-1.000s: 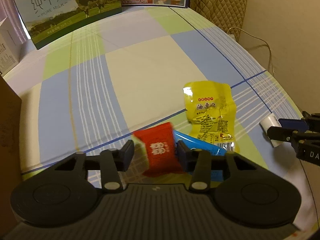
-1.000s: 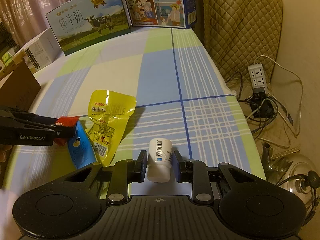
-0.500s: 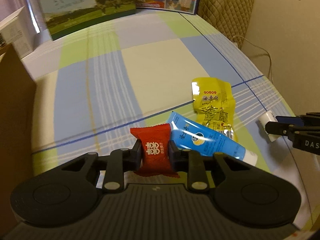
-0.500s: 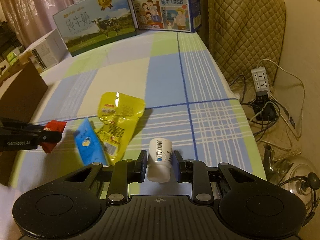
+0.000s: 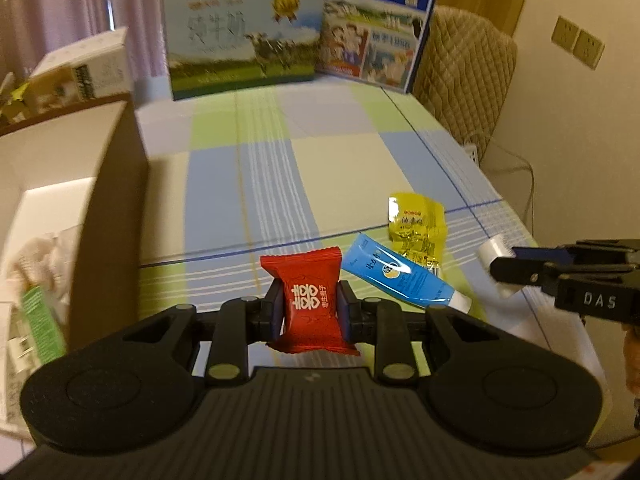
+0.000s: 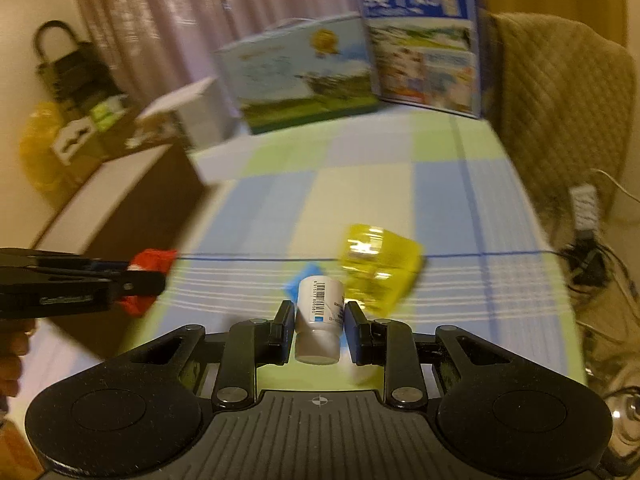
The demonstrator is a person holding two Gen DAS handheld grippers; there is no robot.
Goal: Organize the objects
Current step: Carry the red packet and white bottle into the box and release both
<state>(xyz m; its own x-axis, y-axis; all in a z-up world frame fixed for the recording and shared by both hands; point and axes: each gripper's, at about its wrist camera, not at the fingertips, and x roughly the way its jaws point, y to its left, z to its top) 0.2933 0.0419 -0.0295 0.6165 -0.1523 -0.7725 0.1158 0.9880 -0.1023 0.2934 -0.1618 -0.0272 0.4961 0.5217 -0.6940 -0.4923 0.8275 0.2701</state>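
My left gripper [image 5: 307,306] is shut on a red candy packet [image 5: 310,304], held above the checked tablecloth [image 5: 280,168]. My right gripper [image 6: 318,314] is shut on a small white bottle [image 6: 319,318] with a barcode label, also lifted off the cloth. In the left wrist view the right gripper [image 5: 504,262] shows at the right edge with the white bottle [image 5: 491,250]. In the right wrist view the left gripper [image 6: 152,278] shows at the left with the red packet [image 6: 154,260]. A blue tube [image 5: 400,278] and a yellow snack pouch [image 5: 416,224] lie on the cloth between them.
An open cardboard box [image 5: 112,184] stands at the left with crumpled white material and a green-labelled item inside. Two milk cartons [image 5: 240,44] stand at the far edge beside a quilted chair back [image 5: 464,76]. A power strip and cables [image 6: 584,216] lie off the table's right side.
The left gripper closed on the red packet and lifted it toward the box side. The right gripper rose with the white bottle. Both views now tilt up, showing more of the room.
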